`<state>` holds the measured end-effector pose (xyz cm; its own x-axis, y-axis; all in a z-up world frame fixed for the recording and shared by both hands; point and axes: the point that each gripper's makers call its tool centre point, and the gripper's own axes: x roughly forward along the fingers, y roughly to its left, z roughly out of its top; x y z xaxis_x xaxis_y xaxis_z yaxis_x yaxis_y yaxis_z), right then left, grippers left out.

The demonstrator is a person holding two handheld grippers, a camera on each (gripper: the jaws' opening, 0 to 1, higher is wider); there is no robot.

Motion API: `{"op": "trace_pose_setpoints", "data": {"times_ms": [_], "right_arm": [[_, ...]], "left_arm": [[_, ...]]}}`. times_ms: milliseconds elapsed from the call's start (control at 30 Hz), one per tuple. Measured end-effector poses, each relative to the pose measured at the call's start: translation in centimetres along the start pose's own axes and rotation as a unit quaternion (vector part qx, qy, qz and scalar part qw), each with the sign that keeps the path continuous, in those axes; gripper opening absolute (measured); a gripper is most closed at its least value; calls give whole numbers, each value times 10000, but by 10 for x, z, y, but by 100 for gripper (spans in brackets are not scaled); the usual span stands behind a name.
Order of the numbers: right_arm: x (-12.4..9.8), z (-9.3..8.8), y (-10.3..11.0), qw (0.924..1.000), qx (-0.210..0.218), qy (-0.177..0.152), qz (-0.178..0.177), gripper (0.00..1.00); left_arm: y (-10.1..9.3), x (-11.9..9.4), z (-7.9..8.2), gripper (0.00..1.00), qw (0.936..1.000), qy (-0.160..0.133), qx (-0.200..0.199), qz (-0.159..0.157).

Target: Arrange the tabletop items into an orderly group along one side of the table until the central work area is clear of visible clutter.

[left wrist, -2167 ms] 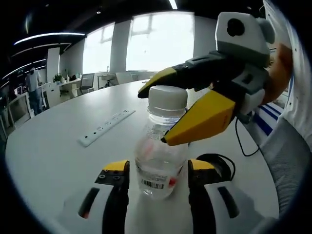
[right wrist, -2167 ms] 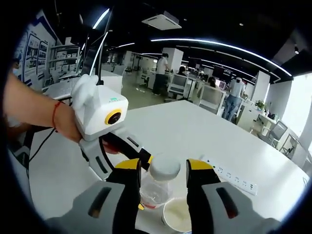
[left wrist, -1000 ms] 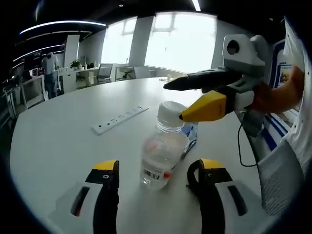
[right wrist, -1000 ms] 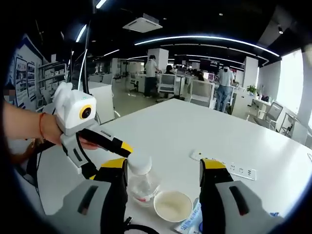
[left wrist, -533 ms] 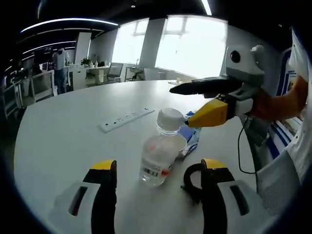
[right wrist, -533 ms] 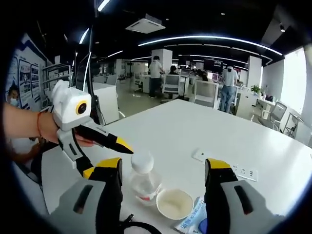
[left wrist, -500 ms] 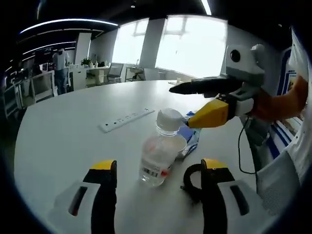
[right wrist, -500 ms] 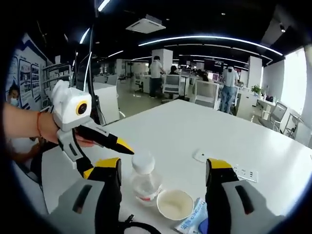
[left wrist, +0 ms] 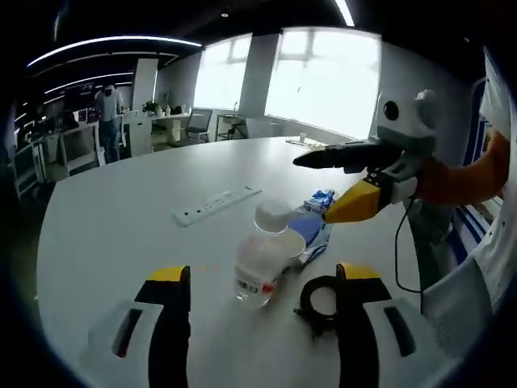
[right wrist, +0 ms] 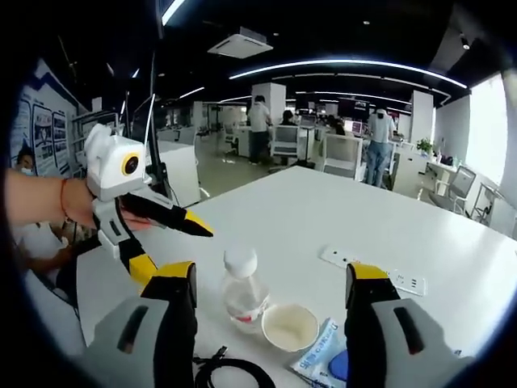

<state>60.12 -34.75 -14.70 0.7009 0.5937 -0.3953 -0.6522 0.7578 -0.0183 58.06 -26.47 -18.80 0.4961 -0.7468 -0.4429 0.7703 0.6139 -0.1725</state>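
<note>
The water bottle [left wrist: 262, 259] stands upright on the white table [left wrist: 121, 234], straight ahead between the wide-spread jaws of the left gripper [left wrist: 258, 279], the nearer one. Just beside the bottle sits a paper cup [right wrist: 289, 326] (empty-looking). The right gripper [right wrist: 271, 279] gapes too, holding nothing.

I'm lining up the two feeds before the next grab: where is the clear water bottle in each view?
Left gripper view: the water bottle stands just below centre, between that view's own jaws, with the paper cup right behind it.
Right gripper view: the bottle stands lower centre-left, with the cup to its right.
Shared landmark: the white power strip lying on the table beyond the bottle.
</note>
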Motion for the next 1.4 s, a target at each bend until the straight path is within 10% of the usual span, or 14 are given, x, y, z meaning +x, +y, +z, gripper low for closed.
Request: {"op": "trace_pose_setpoints", "data": {"times_ms": [900, 1400], "right_arm": [[-46, -16, -8, 9998, 87, 158, -102, 70], [-73, -62, -26, 9956, 490, 659, -451, 68]], "left_arm": [[-40, -28, -2, 74, 9996, -40, -130, 266], [-58, -27, -16, 74, 9986, 29, -369, 384]]}}
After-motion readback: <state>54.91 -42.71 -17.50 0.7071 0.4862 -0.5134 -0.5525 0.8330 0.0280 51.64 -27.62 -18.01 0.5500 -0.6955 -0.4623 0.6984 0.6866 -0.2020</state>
